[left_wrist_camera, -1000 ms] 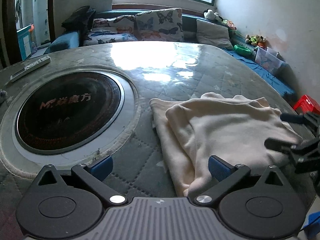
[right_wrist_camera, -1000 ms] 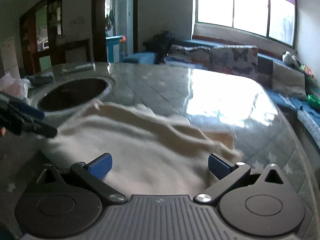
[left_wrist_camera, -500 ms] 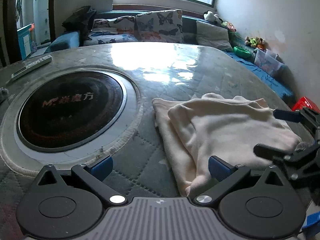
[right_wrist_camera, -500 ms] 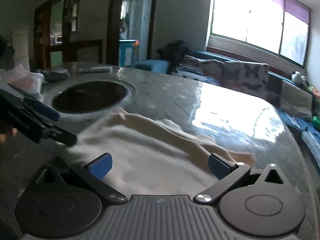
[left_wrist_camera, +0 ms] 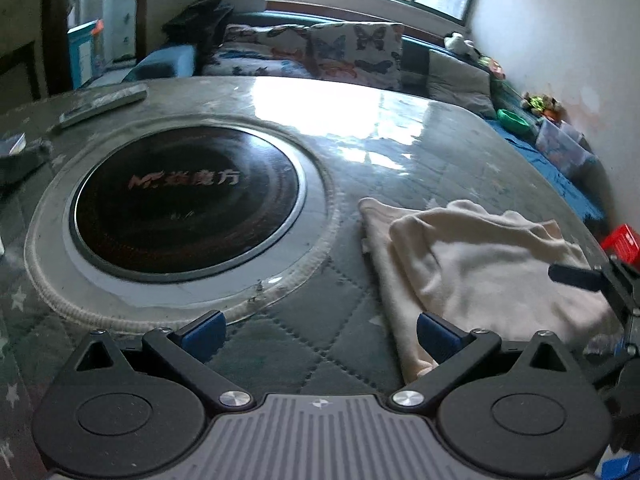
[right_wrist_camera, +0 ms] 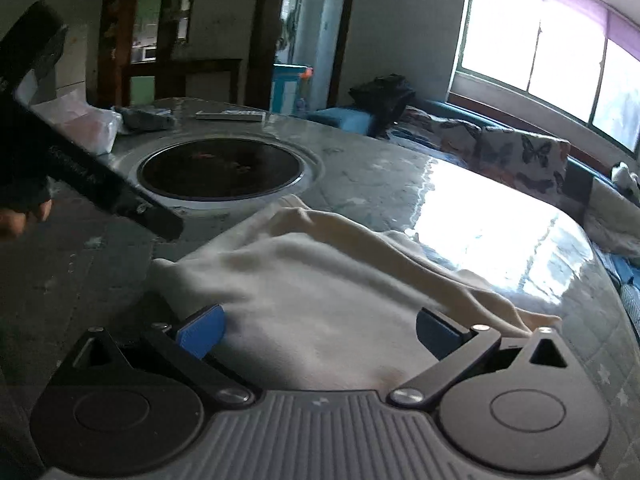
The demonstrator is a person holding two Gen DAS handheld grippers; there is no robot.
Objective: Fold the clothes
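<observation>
A cream garment (left_wrist_camera: 480,276) lay folded over on the quilted, plastic-covered worktop (left_wrist_camera: 304,328), to the right of the round black cooktop (left_wrist_camera: 188,196) set into the worktop's middle and close to the worktop's right-hand edge. In the left wrist view, the left gripper (left_wrist_camera: 320,334) hovered just above the worktop with its blue-padded fingers (left_wrist_camera: 202,330) spread wide apart and nothing between them; the right pad sat over the garment's near-left edge, though whether it touched the cloth could not be told. The right gripper (right_wrist_camera: 320,332) was likewise spread wide, its fingers (right_wrist_camera: 202,332) apart and low over the near part of the garment, the cloth filling the gap between them without being pinched. In the left wrist view one dark finger of the right gripper showed at the far right edge, beside the garment's right side. From the right wrist view, the left gripper appeared as a dark bar at the left, held by a hand (right_wrist_camera: 20,216) whose fingertips showed at the frame's edge. A remote control (left_wrist_camera: 102,104) lay on the worktop beyond the cooktop, well apart from the garment. A sofa with butterfly-print cushions (left_wrist_camera: 352,54) stood under the bright window behind the worktop.
</observation>
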